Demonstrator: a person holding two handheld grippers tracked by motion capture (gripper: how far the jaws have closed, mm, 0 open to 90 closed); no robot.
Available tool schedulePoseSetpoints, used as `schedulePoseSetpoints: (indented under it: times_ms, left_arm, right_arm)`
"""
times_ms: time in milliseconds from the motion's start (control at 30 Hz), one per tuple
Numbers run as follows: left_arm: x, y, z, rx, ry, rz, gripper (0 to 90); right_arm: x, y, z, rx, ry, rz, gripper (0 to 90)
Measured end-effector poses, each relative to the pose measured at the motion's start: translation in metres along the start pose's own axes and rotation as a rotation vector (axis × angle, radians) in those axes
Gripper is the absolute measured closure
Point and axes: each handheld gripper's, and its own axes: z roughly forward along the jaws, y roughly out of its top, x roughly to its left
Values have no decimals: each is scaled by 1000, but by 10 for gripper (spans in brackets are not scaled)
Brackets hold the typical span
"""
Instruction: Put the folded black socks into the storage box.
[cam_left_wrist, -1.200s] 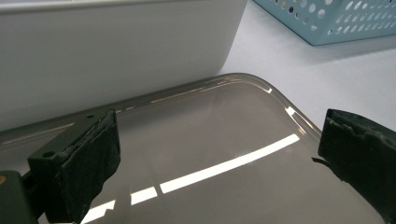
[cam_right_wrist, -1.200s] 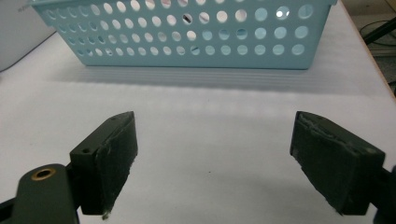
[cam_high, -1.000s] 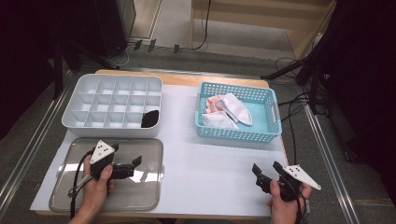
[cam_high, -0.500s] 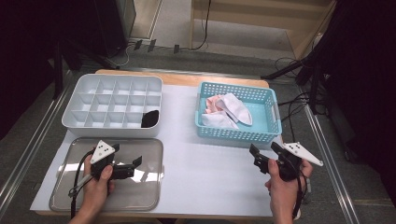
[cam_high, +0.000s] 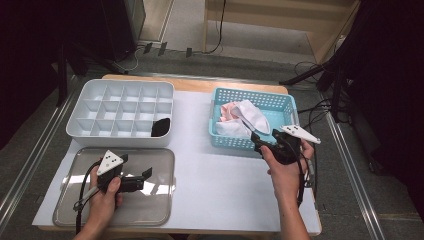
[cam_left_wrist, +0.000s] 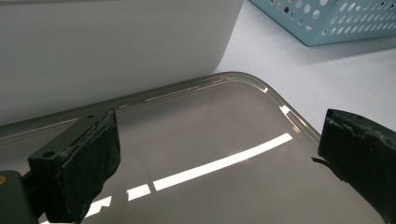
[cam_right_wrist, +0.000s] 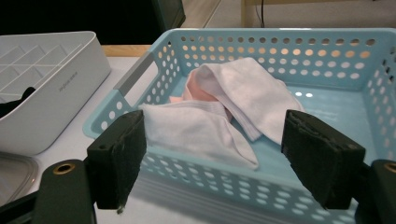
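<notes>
Since the earlier frame, the right gripper (cam_high: 258, 141) has travelled from the tabletop's near right corner up to the near wall of the blue basket (cam_high: 290, 102); its jaws have just been closing a little yet stand wide, with nothing between them. Seen along those jaws in the right gripper view (cam_right_wrist: 212, 154), the pads frame the basket's near rim. Inside lie white socks (cam_right_wrist: 219, 116) heaped over a pink one (cam_right_wrist: 194, 88), toward the basket's left half. The left gripper (cam_high: 142, 176) has kept its place over the steel tray (cam_high: 165, 210) at the near left corner of the tabletop, jaws wide and empty; its own view shows bare tray (cam_left_wrist: 210, 135) between the pads. Beyond the tray, at the far left corner, stands the white divided box (cam_high: 80, 107), with a dark sock (cam_high: 160, 126) in its near right compartment. A white mat (cam_high: 220, 190) covers the tabletop beneath everything.
</notes>
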Motion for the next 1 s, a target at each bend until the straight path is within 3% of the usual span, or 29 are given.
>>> schedulePoseSetpoints:
  times_ms: [167, 367, 633, 833, 1000]
  left_arm:
    - [0, 0, 0, 1, 0, 1, 0]
    - [0, 0, 0, -1, -2, -1, 0]
    - [0, 0, 0, 1, -6, -3, 0]
    - [0, 0, 0, 0, -7, -4, 0]
    - [1, 0, 0, 2, -9, -4, 0]
  right_arm:
    - [9, 12, 22, 13, -12, -17, 264]
    - [12, 24, 45, 29, -45, -1, 325]
    - [11, 41, 67, 19, -70, -4, 475]
    - [17, 50, 85, 31, -58, -25, 585]
    - [19, 56, 103, 67, -28, -9, 658]
